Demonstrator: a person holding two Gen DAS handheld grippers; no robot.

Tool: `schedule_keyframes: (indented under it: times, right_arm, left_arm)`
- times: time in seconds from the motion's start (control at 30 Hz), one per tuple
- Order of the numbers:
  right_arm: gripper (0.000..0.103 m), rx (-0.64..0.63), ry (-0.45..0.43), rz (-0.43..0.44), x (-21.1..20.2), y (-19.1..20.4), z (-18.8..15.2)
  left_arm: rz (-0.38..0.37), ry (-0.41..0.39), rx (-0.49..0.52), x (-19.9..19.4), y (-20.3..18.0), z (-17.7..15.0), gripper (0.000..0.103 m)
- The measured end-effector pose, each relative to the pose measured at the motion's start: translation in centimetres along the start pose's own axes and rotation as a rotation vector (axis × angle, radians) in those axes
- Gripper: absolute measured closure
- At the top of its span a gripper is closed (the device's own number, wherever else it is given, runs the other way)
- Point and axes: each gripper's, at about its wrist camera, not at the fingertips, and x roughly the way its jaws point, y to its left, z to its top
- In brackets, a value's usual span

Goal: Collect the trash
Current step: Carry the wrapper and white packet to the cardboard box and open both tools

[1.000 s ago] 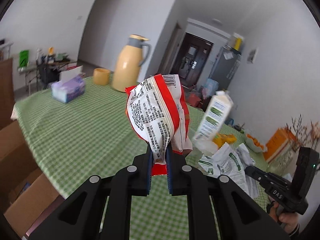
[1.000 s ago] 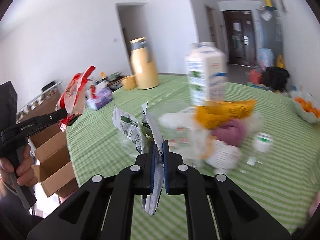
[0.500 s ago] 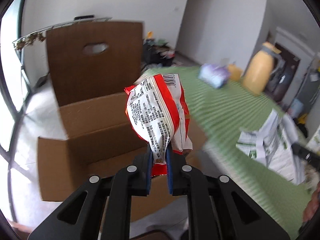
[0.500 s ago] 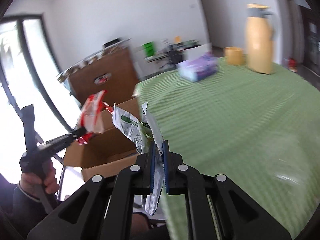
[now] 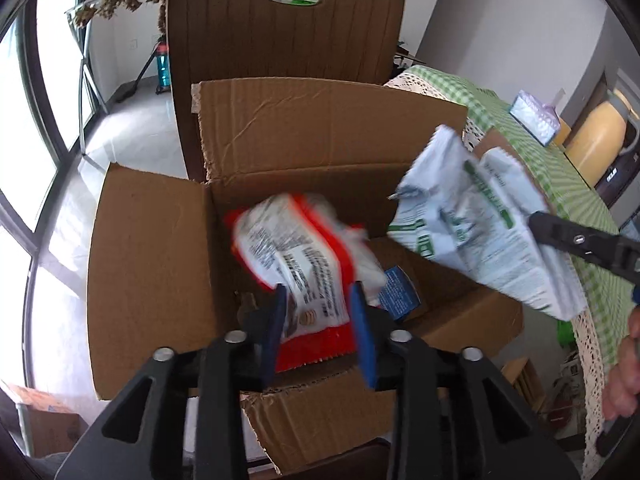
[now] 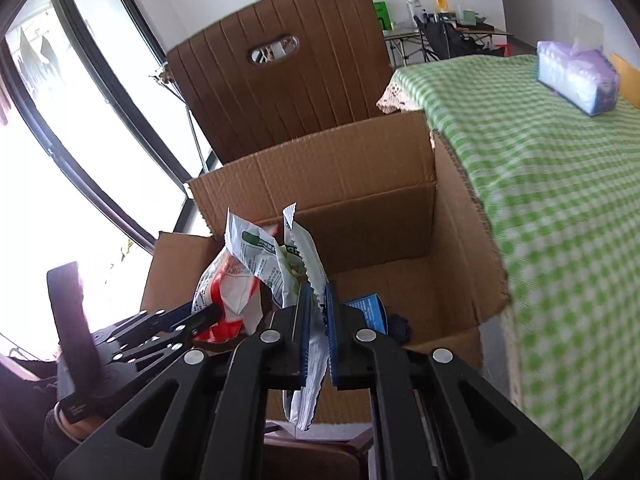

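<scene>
An open cardboard box (image 5: 320,128) stands below both grippers. My left gripper (image 5: 318,296) points down into it and its jaws are opening. The red and white snack bag (image 5: 296,248) lies blurred between the parted pads, which no longer press on it. My right gripper (image 6: 316,300) is shut on a white and green wrapper (image 6: 264,256) over the box's near edge. In the left wrist view that wrapper (image 5: 480,224) hangs at the right. In the right wrist view the left gripper (image 6: 208,314) and the red bag (image 6: 224,296) sit at the lower left. A blue packet (image 5: 398,292) lies inside the box.
A brown chair back (image 5: 288,32) with a handle slot rises behind the box (image 6: 360,168). The table with its green check cloth (image 6: 560,200) borders the box on the right and carries a purple tissue pack (image 6: 576,76) and a yellow jug (image 5: 596,144). Windows fill the left.
Both grippers swung from over the table to down over the cardboard box. The left jaws parted and the red snack bag slipped loose. The right stayed shut on its wrapper.
</scene>
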Motion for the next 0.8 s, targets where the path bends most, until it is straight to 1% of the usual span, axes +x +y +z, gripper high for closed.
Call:
schedule_keyframes:
  times: [0.1,0.17,0.33,0.37,0.43,0.47,0.5,0.57,0.63,0.67,0.7,0.77,0.8]
  right_arm:
    - [0.095,-0.012,0.045,-0.009,2.7,-0.2,0.2]
    - [0.095,-0.026,0.066,-0.022,3.7,-0.4,-0.1]
    - [0.093,-0.017,0.093,-0.053,5.3,-0.4,-1.3]
    - [0.089,-0.009,0.094,-0.062,5.6,-0.5,-1.0]
    - [0.066,0.0,0.071,-0.087,5.4,-0.7,-1.0]
    - [0.049,0.002,0.057,-0.092,4.9,-0.6,-1.0]
    - [0.045,0.002,0.033,-0.098,4.4,-0.6,-0.9]
    - [0.045,-0.001,-0.002,-0.107,3.4,-0.7,-0.6]
    - [0.045,0.006,-0.031,-0.124,2.2,-0.8,-0.4]
    - [0.045,0.009,-0.044,-0.135,1.7,-0.8,-0.4]
    - [0.045,0.01,-0.053,-0.141,1.2,-0.9,-0.4]
    - [0.044,0.013,-0.068,-0.148,-0.2,-0.8,-0.6]
    - [0.044,0.013,-0.07,-0.154,-0.6,-0.8,-0.6]
  left_arm:
    - [-0.008,-0.027,-0.026,-0.2,0.9,0.2,0.054]
    - [-0.01,-0.036,-0.033,-0.5,1.3,0.7,0.054]
    - [0.019,-0.063,-0.06,-1.7,2.1,0.5,0.053]
    - [0.033,-0.07,-0.055,-1.9,2.1,0.5,0.052]
    - [0.05,-0.08,-0.049,-2.3,2.4,0.4,0.05]
    - [0.057,-0.083,-0.047,-2.5,2.3,0.4,0.049]
    - [0.06,-0.084,-0.045,-2.6,2.2,0.4,0.049]
    - [0.068,-0.091,-0.04,-3.0,2.1,0.4,0.047]
    - [0.075,-0.098,-0.034,-3.4,1.8,0.3,0.043]
    - [0.083,-0.106,-0.03,-3.8,1.6,0.3,0.039]
    - [0.09,-0.112,-0.028,-4.0,1.5,0.3,0.032]
    - [0.113,-0.136,-0.019,-4.8,0.9,0.3,0.026]
    - [0.117,-0.146,-0.013,-5.1,0.6,0.3,0.025]
